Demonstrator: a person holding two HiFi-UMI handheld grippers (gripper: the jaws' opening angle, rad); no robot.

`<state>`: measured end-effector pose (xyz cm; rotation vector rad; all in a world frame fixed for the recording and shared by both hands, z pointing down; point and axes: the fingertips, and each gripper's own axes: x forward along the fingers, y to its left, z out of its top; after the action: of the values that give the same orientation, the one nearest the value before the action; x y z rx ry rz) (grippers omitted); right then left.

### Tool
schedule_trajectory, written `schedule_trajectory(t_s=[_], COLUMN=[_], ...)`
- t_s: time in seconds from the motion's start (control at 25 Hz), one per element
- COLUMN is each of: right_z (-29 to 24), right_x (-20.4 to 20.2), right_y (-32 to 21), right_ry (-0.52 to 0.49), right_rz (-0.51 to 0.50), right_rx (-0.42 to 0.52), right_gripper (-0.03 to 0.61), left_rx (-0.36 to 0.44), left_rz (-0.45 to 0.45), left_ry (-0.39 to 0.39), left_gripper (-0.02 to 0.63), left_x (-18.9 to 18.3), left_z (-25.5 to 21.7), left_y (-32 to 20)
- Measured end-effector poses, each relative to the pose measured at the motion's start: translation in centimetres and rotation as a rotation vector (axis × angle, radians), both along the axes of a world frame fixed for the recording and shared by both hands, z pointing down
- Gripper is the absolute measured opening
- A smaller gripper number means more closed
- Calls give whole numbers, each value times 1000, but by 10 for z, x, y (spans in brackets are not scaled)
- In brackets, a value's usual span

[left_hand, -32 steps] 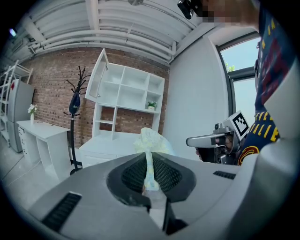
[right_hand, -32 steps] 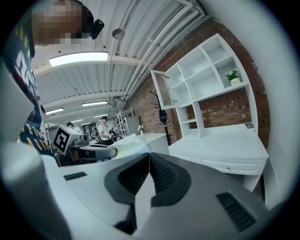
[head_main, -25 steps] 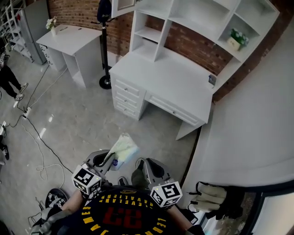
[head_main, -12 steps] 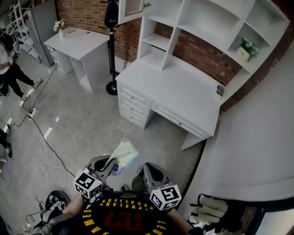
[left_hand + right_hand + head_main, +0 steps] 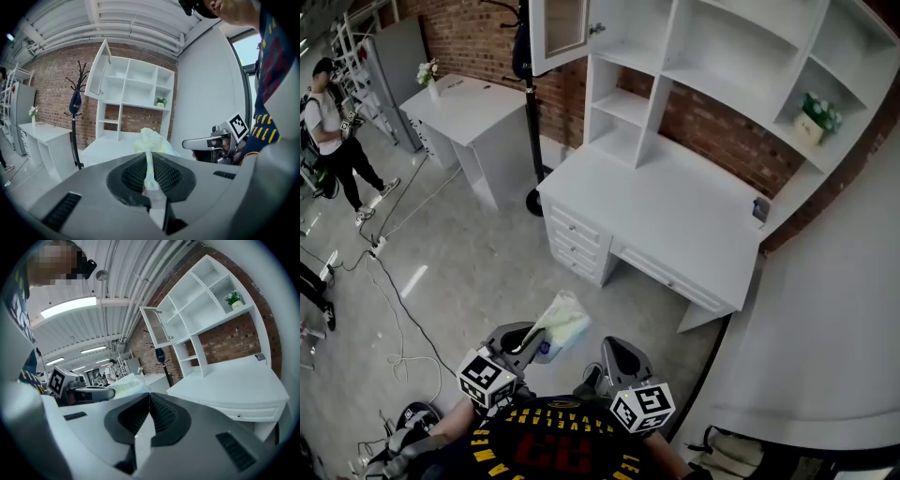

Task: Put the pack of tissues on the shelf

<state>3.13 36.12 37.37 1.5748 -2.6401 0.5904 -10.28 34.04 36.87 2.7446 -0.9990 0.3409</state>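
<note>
My left gripper is shut on the pale pack of tissues, pinching its thin edge; the pack stands up between the jaws in the left gripper view. My right gripper is held beside it at the right, shut with nothing between its jaws. Both are close to my body, over the grey floor. The white shelf unit stands on the white desk ahead, apart from both grippers; its compartments show in the left gripper view and the right gripper view.
A small potted plant sits on a right-hand shelf. A glass cabinet door hangs open at the shelf's left. A black coat stand and a second white desk are to the left. A person stands far left; cables cross the floor.
The desk and shelf have shifted lower and nearer in the head view. The left gripper still holds the tissue pack the same way, and the right gripper stays beside it.
</note>
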Motion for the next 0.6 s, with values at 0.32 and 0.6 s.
schedule_trajectory(t_s=[0.32,0.6], right_z=[4,13], right_x=[46,72], right_y=[-52,-89], right_ry=[-49,-60], right_rz=[13,-9], right_rx=[0,-25], right_gripper=[9,9], left_rx=[13,3], left_rz=[-2,-26], left_ry=[-42,-58], left_gripper=[29,29], left_x=[44,71], left_z=[-7,-4], left_y=[-48,-82])
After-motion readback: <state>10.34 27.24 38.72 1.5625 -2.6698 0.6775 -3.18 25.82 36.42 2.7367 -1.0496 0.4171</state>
